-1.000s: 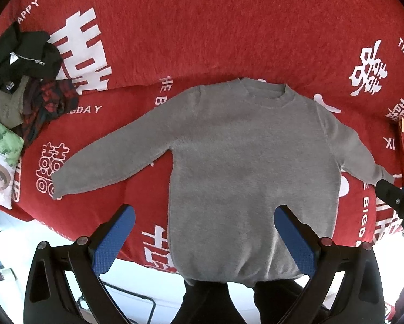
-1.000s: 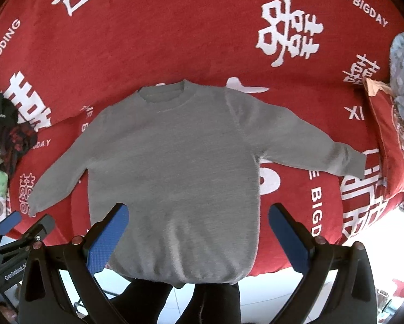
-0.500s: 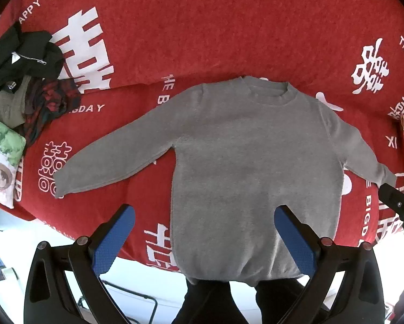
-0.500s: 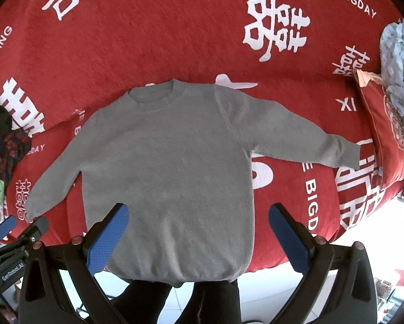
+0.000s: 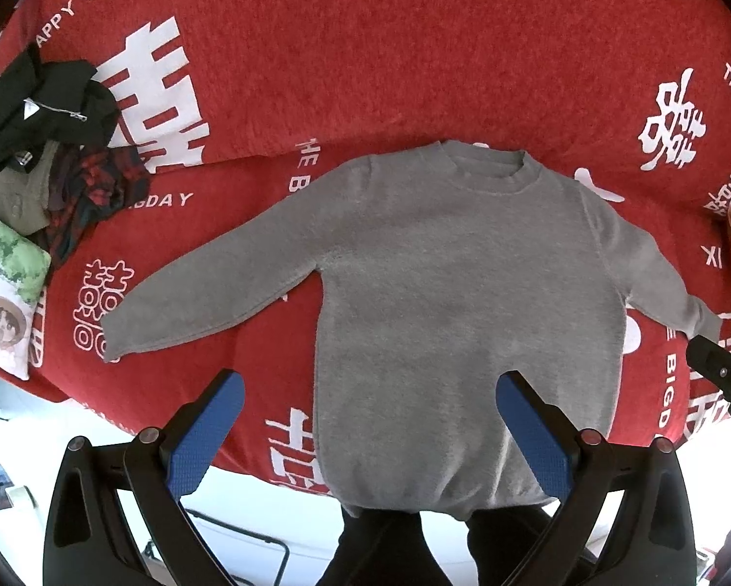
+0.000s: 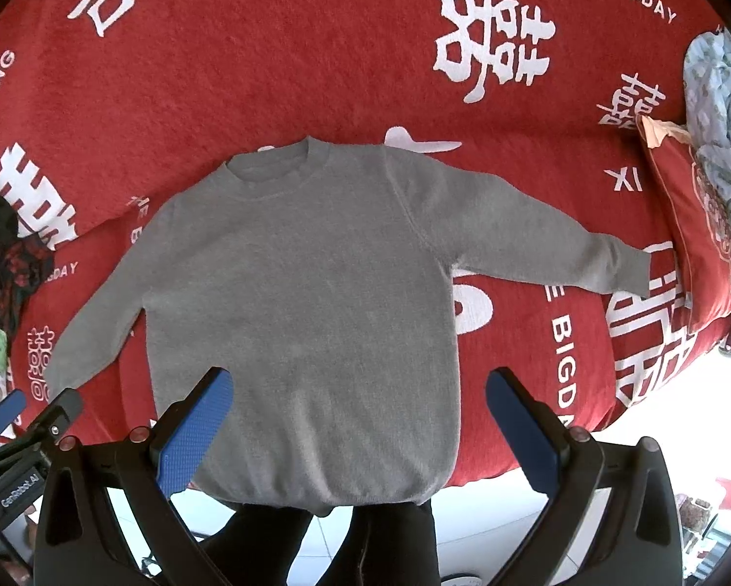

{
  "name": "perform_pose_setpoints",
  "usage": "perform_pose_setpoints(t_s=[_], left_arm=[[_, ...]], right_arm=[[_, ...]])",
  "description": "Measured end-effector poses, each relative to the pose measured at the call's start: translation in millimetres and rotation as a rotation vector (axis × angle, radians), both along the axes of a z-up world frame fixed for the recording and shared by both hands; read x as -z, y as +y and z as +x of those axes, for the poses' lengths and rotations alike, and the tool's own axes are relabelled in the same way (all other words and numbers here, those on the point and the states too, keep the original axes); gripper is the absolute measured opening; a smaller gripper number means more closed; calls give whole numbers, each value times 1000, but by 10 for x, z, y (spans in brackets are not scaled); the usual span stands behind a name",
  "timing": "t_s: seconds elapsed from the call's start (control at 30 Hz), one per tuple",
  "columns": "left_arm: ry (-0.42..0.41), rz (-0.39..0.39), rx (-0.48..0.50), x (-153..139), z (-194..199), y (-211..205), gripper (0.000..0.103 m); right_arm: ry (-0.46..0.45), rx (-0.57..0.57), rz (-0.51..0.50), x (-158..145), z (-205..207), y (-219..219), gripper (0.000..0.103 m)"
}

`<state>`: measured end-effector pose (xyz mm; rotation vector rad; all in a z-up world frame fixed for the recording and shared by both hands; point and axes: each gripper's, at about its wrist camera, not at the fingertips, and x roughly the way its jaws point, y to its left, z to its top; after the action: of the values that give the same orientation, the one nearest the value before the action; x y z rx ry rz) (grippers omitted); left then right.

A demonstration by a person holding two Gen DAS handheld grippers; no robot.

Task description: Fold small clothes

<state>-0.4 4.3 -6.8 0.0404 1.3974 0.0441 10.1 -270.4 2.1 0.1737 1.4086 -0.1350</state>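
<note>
A small grey sweater (image 5: 463, 303) lies flat on a red printed blanket (image 5: 365, 49), collar far, hem near, both sleeves spread out. It also shows in the right wrist view (image 6: 307, 312). My left gripper (image 5: 370, 420) is open and empty, held above the sweater's lower left part. My right gripper (image 6: 360, 415) is open and empty, held above the hem's right part. The left gripper's tip (image 6: 33, 415) shows at the left edge of the right wrist view, near the left cuff. The right gripper's tip (image 5: 722, 376) shows near the right cuff.
A heap of dark, plaid and olive clothes (image 5: 48, 146) lies at the far left beside a cartoon-print pillow (image 5: 4, 293). A red cushion (image 6: 698, 244) and pale blue fabric (image 6: 722, 122) lie at the right. The person's dark legs (image 6: 326, 537) stand at the blanket's near edge.
Both cameras have shifted slightly; the sweater sits a little lower and nearer in each view. The sweater has not moved and both grippers stay open.
</note>
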Motion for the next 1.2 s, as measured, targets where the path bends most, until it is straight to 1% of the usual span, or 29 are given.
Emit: perform_pose_setpoints(t_s=[0.27,0.57,1.03,1.2], left_arm=[[4,-6,-11,13,26,32,103],[10,-9,-29,36,42,98,103],[14,-10,-40,62,46,114,103],[18,-9,-48,100,25,118,103]], right_arm=[[11,-13,-16,30,14,31,103],[23,-19,-5,59,61,65,103],[15,-41,-1,58,99,106,103],[2,-31,-1,49,109,75,103]])
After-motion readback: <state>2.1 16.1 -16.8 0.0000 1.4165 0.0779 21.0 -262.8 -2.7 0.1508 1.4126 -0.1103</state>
